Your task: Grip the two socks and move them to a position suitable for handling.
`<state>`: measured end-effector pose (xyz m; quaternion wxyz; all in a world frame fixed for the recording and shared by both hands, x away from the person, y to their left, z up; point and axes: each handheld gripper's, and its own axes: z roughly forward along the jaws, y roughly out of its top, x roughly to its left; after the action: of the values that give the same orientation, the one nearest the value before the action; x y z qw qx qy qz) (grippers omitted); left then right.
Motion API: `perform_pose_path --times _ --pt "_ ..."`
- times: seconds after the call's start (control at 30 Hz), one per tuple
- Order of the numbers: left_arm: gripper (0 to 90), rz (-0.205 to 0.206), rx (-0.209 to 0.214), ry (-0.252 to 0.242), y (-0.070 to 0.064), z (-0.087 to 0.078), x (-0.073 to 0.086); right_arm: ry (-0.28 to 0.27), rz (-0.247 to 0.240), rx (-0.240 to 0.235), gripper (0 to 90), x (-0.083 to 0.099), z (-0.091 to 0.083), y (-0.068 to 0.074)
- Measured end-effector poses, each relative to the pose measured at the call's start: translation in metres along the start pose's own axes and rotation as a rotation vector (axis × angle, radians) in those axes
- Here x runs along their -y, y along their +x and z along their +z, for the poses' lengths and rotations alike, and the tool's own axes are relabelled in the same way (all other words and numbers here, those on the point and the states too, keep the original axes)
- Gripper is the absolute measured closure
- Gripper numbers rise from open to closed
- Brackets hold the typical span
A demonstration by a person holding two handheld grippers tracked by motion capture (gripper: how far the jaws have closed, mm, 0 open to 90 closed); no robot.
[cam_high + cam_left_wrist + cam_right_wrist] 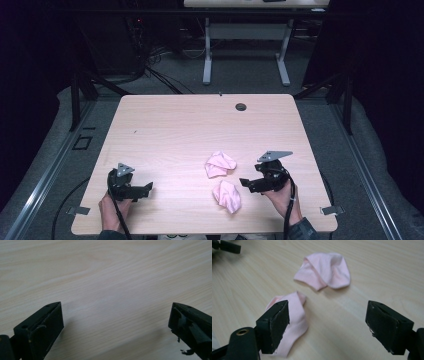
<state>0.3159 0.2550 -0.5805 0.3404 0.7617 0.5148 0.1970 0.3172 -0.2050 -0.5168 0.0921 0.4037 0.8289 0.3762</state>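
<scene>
Two crumpled pink cloths lie on the light wooden table. The far pink cloth sits right of centre. The near pink cloth lies just in front of it. My right gripper is open, low over the table, just right of the near cloth; its left jaw covers part of that cloth in the right gripper view. My left gripper is open at the table's front left, over bare wood, with nothing between its jaws.
A round cable hole sits near the table's far edge. Beyond stands another desk frame with cables on the floor. The other gripper's jaw tip appears at the top left of the right gripper view.
</scene>
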Motion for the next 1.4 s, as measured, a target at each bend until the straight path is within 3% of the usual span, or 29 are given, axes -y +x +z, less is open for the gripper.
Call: perform_pose_path --times 0.1,0.13,0.17,0.2,0.27,0.3,0.33,0.37,0.4,0.43,0.47,0.6,0.7,0.8,0.87,0.97,1.23,1.4 --pt "0.0 -0.009 0.065 -0.057 -0.021 -0.009 -0.009 0.008 0.010 -0.019 22.6 0.013 -0.005 0.008" --pt "0.7 -0.010 0.106 -0.068 -0.035 -0.010 -0.015 0.009 0.017 -0.017 26.4 0.019 -0.005 0.013" --pt "0.9 -0.010 0.106 -0.068 -0.035 -0.010 -0.015 0.009 0.020 -0.024 29.0 0.023 -0.004 0.017" --pt "2.9 -0.010 0.179 -0.073 -0.054 -0.007 -0.021 0.018 0.015 -0.029 31.4 0.025 -0.002 0.020" --pt "12.7 0.017 0.237 -0.057 -0.074 -0.003 -0.027 0.034 0.015 -0.045 37.6 0.031 0.002 0.026" --pt "14.1 0.036 0.261 -0.049 -0.085 0.001 -0.030 0.039 0.014 -0.058 38.3 0.034 0.005 0.029" --pt "14.4 0.036 0.261 -0.049 -0.085 0.001 -0.030 0.052 0.015 -0.052 40.0 0.036 0.008 0.032" --pt "14.4 0.060 0.280 -0.034 -0.094 0.004 -0.032 0.052 0.015 -0.052 40.0 0.036 0.008 0.032" --pt "15.6 0.102 0.310 -0.008 -0.113 0.010 -0.037 0.059 0.023 -0.058 43.2 0.039 0.013 0.036" --pt "16.4 0.115 0.320 0.001 -0.121 0.013 -0.038 0.066 0.027 -0.064 44.6 0.041 0.015 0.037" --pt "17.8 0.115 0.320 0.001 -0.121 0.013 -0.038 0.066 0.027 -0.064 44.6 0.041 0.015 0.037" --pt "23.1 0.140 0.387 0.035 -0.150 0.026 -0.044 0.082 0.019 -0.055 50.2 0.045 0.025 0.044" --pt "25.2 0.154 0.393 0.043 -0.160 0.030 -0.047 0.089 0.012 -0.049 52.2 0.046 0.028 0.046" --pt "30.2 0.182 0.420 0.087 -0.174 0.041 -0.050 0.103 0.003 -0.038 56.8 0.046 0.032 0.048" --pt "34.0 0.196 0.415 0.105 -0.180 0.045 -0.051 0.102 -0.004 -0.033 58.3 0.047 0.034 0.048" --pt "39.9 0.216 0.415 0.129 -0.185 0.049 -0.051 0.127 -0.013 -0.030 60.9 0.048 0.035 0.049" --pt "59.8 0.255 0.417 0.155 -0.191 0.051 -0.048 0.119 -0.039 -0.001 73.4 0.051 0.036 0.049" --pt "72.5 0.274 0.374 0.146 -0.196 0.050 -0.047 0.105 -0.034 -0.003 79.3 0.053 0.035 0.048"
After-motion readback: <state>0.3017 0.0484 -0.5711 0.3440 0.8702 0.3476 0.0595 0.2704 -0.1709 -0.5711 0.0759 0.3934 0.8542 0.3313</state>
